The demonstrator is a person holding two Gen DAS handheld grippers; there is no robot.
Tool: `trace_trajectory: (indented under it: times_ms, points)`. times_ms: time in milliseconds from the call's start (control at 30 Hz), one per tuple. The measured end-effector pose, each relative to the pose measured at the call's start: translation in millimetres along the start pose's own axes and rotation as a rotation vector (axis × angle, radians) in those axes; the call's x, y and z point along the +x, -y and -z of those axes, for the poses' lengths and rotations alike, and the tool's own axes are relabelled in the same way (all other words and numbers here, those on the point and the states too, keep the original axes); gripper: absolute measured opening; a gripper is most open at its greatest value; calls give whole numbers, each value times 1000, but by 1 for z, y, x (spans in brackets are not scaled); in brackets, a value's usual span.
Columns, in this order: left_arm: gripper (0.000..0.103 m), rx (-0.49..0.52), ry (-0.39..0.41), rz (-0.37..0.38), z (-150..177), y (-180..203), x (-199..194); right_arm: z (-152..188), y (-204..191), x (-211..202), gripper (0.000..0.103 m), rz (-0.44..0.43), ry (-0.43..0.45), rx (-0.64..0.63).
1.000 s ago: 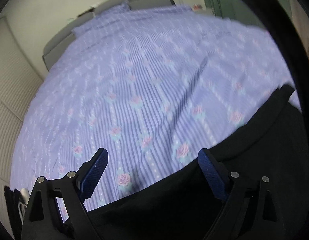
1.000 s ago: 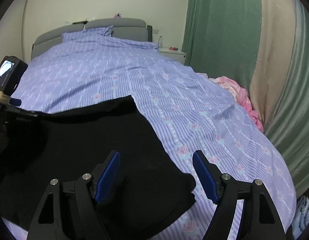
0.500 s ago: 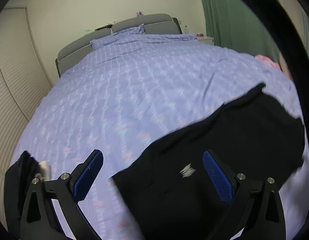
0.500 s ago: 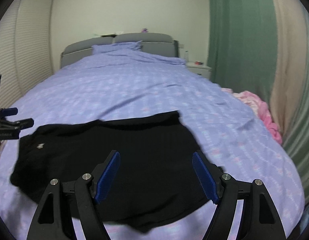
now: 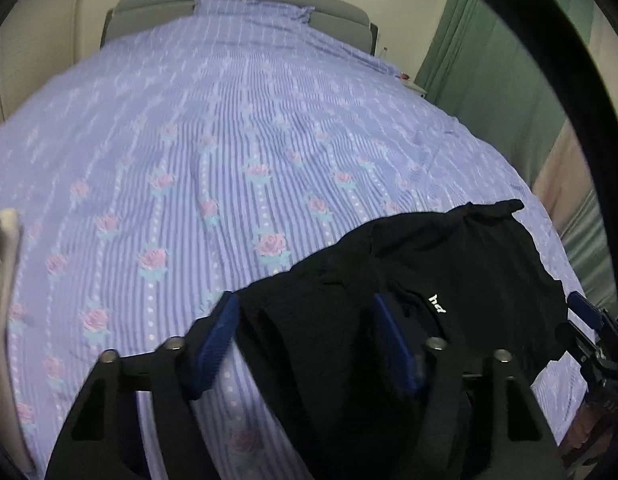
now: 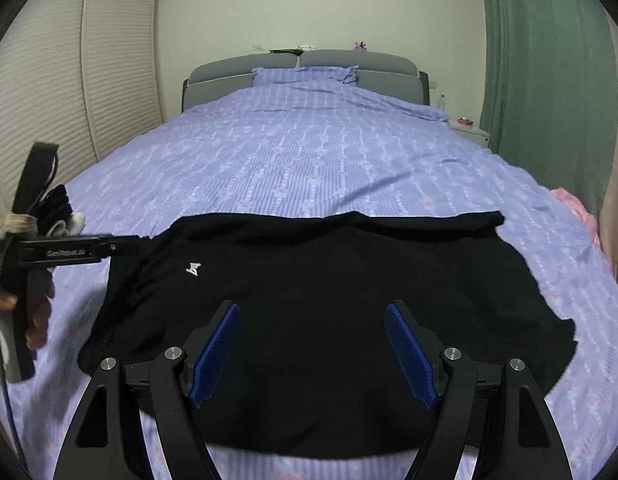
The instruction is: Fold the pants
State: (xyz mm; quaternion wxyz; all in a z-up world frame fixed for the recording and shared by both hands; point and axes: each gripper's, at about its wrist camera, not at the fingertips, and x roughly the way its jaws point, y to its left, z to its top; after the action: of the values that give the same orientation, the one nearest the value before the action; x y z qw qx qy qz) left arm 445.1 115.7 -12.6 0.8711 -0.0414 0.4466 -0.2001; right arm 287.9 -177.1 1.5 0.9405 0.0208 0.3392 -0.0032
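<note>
The black pants (image 6: pixel 329 292) with a small white logo (image 6: pixel 193 268) lie spread on the purple striped bedspread (image 6: pixel 317 160) at the foot of the bed. My right gripper (image 6: pixel 312 340) is open and empty, just above the pants' near part. My left gripper (image 5: pixel 305 338) is open, low over the pants' left edge (image 5: pixel 429 280), with black cloth lying between its fingers. From the right wrist view, the left gripper (image 6: pixel 137 242) sits at the pants' upper left corner; I cannot tell whether it touches the cloth.
A grey headboard (image 6: pixel 305 66) and pillow stand at the far end. Louvred closet doors (image 6: pixel 61 80) line the left wall. Green curtains (image 6: pixel 549 64) hang on the right, with a nightstand (image 6: pixel 471 130) and pink cloth (image 6: pixel 577 212) by the bed's right side.
The left gripper has swung back down to the pants' left edge, so cloth now lies between its fingers. The right gripper has pulled back and levelled; the pants now show spread wide.
</note>
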Motion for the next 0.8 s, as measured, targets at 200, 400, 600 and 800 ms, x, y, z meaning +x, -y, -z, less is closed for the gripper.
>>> trace_trajectory:
  times_ms: [200,400,600,800]
  points:
    - [31,33,5,-69,1,13,9,-10,1,12,76,-8,-8,29]
    - [40,-31,-3,-132,-6,7,19,-20,-1,6,76,25,37,11]
    - [77,64,113,-408,4,46,-20,-9,15,-12,76,52,34,-8]
    - [87,196,197,-332,61,117,-83,24,57,-59,76,-7,72,3]
